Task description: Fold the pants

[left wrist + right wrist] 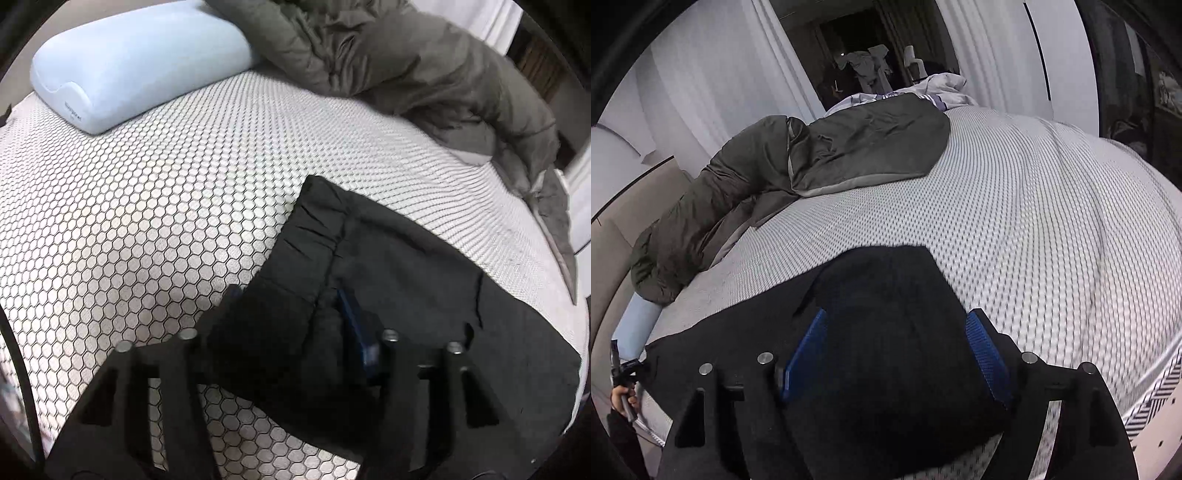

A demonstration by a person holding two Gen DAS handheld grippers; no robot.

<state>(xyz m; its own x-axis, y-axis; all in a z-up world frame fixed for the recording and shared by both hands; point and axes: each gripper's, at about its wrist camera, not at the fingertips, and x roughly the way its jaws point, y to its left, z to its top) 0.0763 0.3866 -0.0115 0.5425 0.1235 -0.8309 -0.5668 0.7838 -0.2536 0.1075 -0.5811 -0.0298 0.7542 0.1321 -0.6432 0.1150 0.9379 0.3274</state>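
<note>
Bedroom, hexagon-quilted white mattress (147, 221): black fabric pants (406, 266) lie near edge. Left tool (295, 314) half-open, waistband between blue pads, grip unclear. Right tool (897, 354) wide open astride pants, holding nothing.

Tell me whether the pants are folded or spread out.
Folded, at least partly: the black pants lie doubled on the bed, a gathered cuff layer lying on top.

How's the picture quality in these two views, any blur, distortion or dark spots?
Left wrist view: strong fisheye bulge bends the white honeycomb-patterned mattress cover; black pants lose detail in shadow. Right wrist view: motion smear streaks the cover's right side; dark doorway underexposed.
</note>
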